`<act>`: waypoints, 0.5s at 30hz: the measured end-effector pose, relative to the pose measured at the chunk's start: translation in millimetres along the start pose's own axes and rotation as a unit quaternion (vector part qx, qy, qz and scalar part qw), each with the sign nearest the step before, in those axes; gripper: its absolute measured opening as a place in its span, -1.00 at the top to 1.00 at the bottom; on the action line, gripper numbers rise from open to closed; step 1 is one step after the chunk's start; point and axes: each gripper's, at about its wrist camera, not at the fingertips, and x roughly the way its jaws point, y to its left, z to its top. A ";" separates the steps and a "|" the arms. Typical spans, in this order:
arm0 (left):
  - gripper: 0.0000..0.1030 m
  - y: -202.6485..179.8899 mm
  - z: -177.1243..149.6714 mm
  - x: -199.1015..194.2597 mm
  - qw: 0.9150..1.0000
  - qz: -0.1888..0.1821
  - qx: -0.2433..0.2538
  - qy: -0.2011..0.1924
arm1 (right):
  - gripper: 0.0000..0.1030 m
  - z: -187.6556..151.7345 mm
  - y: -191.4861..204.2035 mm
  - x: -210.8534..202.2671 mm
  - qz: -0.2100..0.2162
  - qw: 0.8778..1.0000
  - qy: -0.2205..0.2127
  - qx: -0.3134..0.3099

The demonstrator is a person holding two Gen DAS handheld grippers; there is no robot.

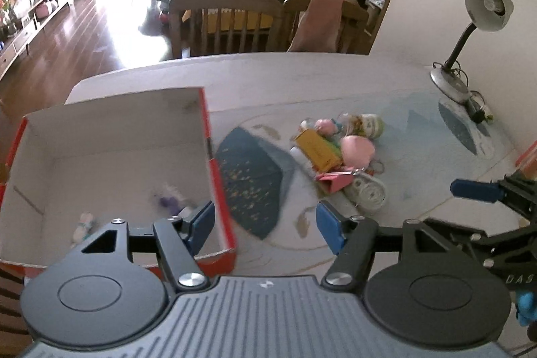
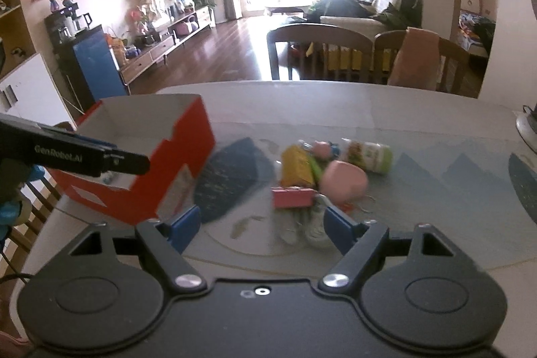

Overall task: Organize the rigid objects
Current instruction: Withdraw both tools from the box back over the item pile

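A pile of small objects (image 1: 339, 156) lies on the table mat (image 1: 419, 136), a yellow box (image 2: 295, 170) at its eleven o'clock and a pink ball (image 2: 342, 182) at its three. The red box (image 1: 221, 190) stands at the pile's nine o'clock, near it. The left gripper (image 1: 265, 223) and the right gripper (image 2: 260, 227) both hang spread apart, holding nothing.
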 end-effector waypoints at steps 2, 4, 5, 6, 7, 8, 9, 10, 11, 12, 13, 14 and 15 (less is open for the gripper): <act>-0.29 -10.4 2.1 7.6 1.000 -0.001 0.003 0.002 | -0.57 -2.4 -11.9 4.2 -0.001 1.000 0.003 0.001; -0.29 -19.8 4.2 16.2 1.000 -0.001 -0.002 0.004 | -0.56 -5.4 -22.7 8.9 -0.002 1.000 0.006 -0.001; -0.38 -24.4 5.6 22.1 1.000 -0.002 -0.006 0.007 | -0.55 -6.8 -27.1 11.6 -0.002 1.000 0.008 -0.003; -0.44 -29.1 6.5 27.0 1.000 -0.003 -0.010 0.009 | -0.55 -7.0 -31.1 15.2 -0.002 1.000 0.010 -0.006; -0.53 -33.1 7.4 32.5 1.000 -0.005 -0.016 0.011 | -0.55 -8.2 -36.2 17.7 -0.001 1.000 0.012 -0.011; -0.54 -36.9 7.7 35.6 1.000 -0.007 -0.021 0.011 | -0.54 -8.8 -39.8 20.3 0.000 1.000 0.012 -0.016; -0.54 -41.1 8.3 40.4 1.000 -0.009 -0.026 0.011 | -0.54 -10.0 -43.1 23.8 0.001 1.000 0.014 -0.022; -0.55 -45.1 8.8 45.5 0.999 -0.009 -0.028 0.012 | -0.54 -11.5 -46.4 27.6 0.003 1.000 0.017 -0.026; -0.57 -48.9 9.2 50.4 0.999 -0.009 -0.032 0.014 | -0.53 -12.5 -49.6 32.1 0.003 0.999 0.020 -0.029; -0.60 -52.7 9.8 56.3 0.999 -0.008 -0.036 0.017 | -0.52 -13.7 -52.6 35.8 0.003 0.999 0.023 -0.034; -0.63 -55.8 10.1 61.8 0.999 -0.007 -0.040 0.018 | -0.52 -15.0 -55.5 39.6 0.004 0.999 0.025 -0.039; -0.64 -58.6 10.3 66.7 0.999 -0.005 -0.044 0.018 | -0.51 -16.0 -58.0 43.7 0.002 0.999 0.027 -0.045; -0.64 -61.9 10.5 72.8 0.999 -0.003 -0.049 0.019 | -0.50 -16.6 -60.7 47.2 0.003 0.998 0.030 -0.049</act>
